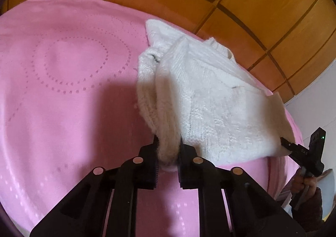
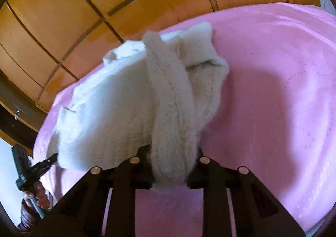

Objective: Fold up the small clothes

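White knit sweater (image 1: pixel 210 98) is pinched at its near edge by both grippers and partly lifted off the pink blanket (image 1: pixel 63 89). Nearest the left wrist camera, the left gripper (image 1: pixel 168 152) has its two black fingers closed on a bunched fold of knit; the fabric fills the gap between them and a small tuft hangs below. In the right wrist view the right gripper (image 2: pixel 171 165) likewise clamps a thick rolled band of the garment, which bulges out under the fingers. Each gripper also shows in the other's view, at the side edge, biting a corner of the sweater with a hand around its handle.

Beyond the fingers the sweater rises as a rumpled, tent-like heap, its ribbed band curving up over the middle in the right view, the flatter knit panel spreading toward the side. Its far part rests on the blanket near the far edge of the bed. The blanket carries a dotted heart-like pattern and a dark shadow of the rig beside the garment. Farthest off stands an orange-brown wooden panelled wall (image 2: pixel 63 16) with dark seams.
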Tool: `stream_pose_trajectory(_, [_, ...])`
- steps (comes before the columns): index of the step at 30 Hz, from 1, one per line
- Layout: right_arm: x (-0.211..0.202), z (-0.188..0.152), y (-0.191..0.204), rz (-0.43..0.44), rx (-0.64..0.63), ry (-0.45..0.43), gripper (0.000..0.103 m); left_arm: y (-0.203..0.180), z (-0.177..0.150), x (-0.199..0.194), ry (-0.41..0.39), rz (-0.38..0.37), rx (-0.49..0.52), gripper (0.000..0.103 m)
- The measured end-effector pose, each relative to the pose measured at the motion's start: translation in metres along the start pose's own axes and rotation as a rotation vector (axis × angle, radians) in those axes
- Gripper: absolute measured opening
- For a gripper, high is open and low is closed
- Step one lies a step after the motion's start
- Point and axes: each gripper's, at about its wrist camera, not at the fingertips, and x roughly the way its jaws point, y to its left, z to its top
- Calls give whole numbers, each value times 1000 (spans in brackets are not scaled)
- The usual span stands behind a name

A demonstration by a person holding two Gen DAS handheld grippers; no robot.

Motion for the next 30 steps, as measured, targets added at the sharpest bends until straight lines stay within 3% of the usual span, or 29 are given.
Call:
stream_pose_trajectory(6, [-36, -21, -6, 77, 30, 3, 17, 5, -21, -22, 9, -51, -37, 11])
stream_pose_trajectory(14, [-70, -74, -24, 66, 44, 88, 17, 6, -85, -62, 85, -85, -47, 11])
stream_pose_trajectory(17, [-74, -90, -30, 64, 45, 134, 20, 5, -104, -65, 127, -53, -16, 13])
stream_pose_trajectory(20, [-74, -84, -21, -13, -11, 133, 36, 1, -95, -71, 83, 14, 16, 29])
stream_pose_trajectory(22, [-79, -70, -14, -49, -40, 70, 46, -2, -82, -74, 36, 34, 43, 48])
stream_pose_trajectory(25, [-79, -44, 7, -109, -128, -20, 57, -6, -60, -71, -13, 59, 72, 49])
stream_pose_trajectory(30, [-53, -23, 33, -185, -261, -55, 59, -17, -38, -46, -15, 77, 151, 49])
